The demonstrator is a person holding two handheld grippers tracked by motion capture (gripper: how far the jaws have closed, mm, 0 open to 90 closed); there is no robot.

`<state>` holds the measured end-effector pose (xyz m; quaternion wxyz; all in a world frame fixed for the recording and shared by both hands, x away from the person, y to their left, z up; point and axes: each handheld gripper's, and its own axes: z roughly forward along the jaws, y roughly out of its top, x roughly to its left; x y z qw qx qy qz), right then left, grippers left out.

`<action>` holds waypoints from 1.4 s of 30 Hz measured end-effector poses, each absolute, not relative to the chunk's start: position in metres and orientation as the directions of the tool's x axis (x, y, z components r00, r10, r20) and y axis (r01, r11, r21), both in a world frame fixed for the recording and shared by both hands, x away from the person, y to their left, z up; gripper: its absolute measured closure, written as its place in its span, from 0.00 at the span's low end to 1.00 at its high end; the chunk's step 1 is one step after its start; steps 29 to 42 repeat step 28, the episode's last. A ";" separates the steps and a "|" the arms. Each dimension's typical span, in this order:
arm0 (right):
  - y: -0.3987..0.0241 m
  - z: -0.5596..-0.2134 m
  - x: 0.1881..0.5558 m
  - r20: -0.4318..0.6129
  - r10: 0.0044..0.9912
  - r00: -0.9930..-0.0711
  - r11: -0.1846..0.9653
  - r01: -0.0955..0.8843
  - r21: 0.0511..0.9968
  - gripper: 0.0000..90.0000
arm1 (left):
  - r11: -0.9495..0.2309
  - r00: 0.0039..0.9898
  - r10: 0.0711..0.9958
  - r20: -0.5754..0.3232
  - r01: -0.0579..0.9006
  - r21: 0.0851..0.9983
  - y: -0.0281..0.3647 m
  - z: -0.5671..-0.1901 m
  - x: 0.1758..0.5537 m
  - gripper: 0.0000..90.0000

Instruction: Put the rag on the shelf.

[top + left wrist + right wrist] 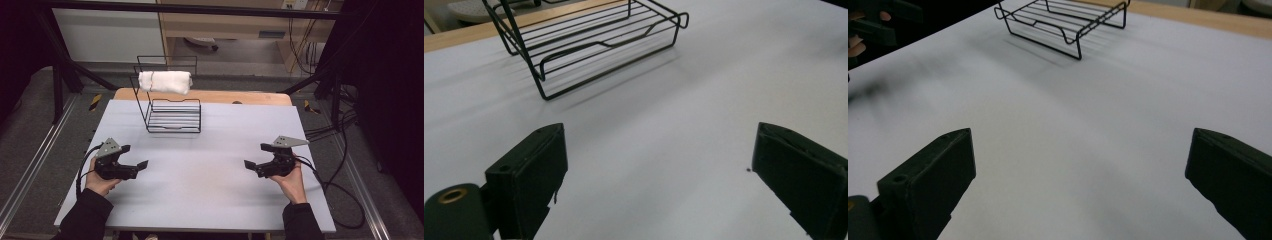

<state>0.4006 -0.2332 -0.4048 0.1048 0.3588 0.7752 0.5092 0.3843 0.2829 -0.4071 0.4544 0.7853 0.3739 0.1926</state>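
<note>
Left claw (136,156) and right claw (256,155) sit nearest the camera, low over the near half of the desk (200,200), one per hand, tips angled in toward each other. Both spread wide, nothing between the jaws: the two gripper views show bare desk surface in the gap.

Landmark: the black wire rack (172,115) at the far middle of the desk, a flat grid base with a taller wire frame rising at its back-left.

- White rolled towel (165,82) lies across the top of the rack's tall frame, above and behind the base. Looks draped or perched on the top wire; can't tell how firmly it sits.
- Left claw: well short of the rack, near-left of it. Rack base (594,45) sits ahead in the left gripper view.
- Right claw: well short of the rack, near-right of it. Rack base (1063,22) is up ahead in the right gripper view.
- Behind the rack: wooden strip (260,97) along the desk's far edge.

Risks, judged from here:
- Towel sits high on a light wire frame. A one-sided pull likely tips or drags the rack.
- Soft roll: a pinch on an outer layer may unroll it instead of lifting it.
- Jaw tip could snag a wire on approach.
- Cable (345,200) trails off the near-right desk edge and could tug the right hand.
</note>
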 end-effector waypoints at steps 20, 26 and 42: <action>-0.268 -0.444 0.374 0.226 0.689 -0.689 0.221 0.497 0.839 0.00 | -0.322 0.637 0.770 -0.045 0.449 0.834 0.299 -0.428 0.374 0.09; -0.268 -0.444 0.373 0.224 0.688 -0.690 0.225 0.497 0.838 0.00 | -0.324 0.634 0.772 -0.047 0.456 0.829 0.299 -0.431 0.374 0.09; -0.268 -0.444 0.373 0.223 0.688 -0.691 0.225 0.495 0.839 0.00 | -0.327 0.637 0.769 -0.047 0.457 0.827 0.298 -0.431 0.373 0.09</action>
